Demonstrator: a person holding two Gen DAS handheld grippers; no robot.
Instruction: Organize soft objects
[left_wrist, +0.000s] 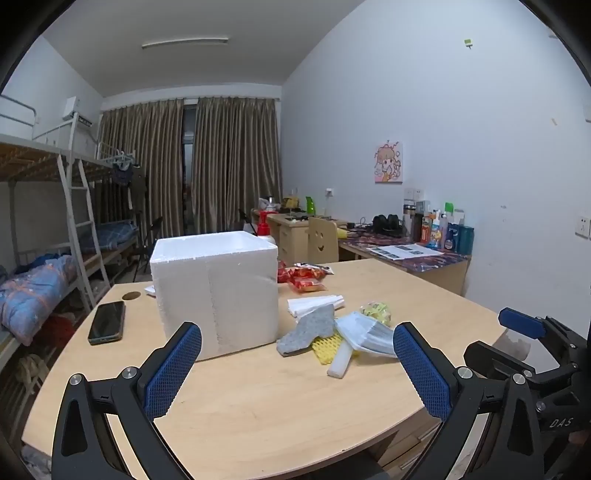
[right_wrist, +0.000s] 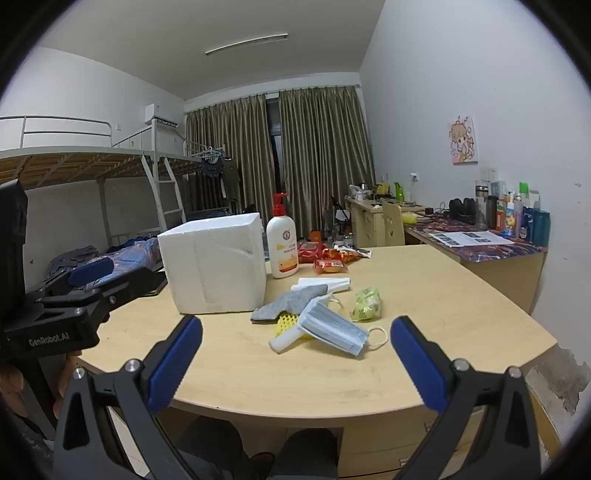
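Right now the soft things lie heaped just right of the foam box (right_wrist: 216, 266): a grey sock (right_wrist: 286, 301), a stack of face masks (right_wrist: 332, 326), yellow foam netting (right_wrist: 286, 321) and a white foam strip (right_wrist: 286, 339) underneath. All of it should be light, limp and easily crushed, so I'd pinch the masks across their folded edge. Both my left gripper (left_wrist: 297, 369) and right gripper (right_wrist: 295, 363) hang spread wide before the box, empty, touching nothing.
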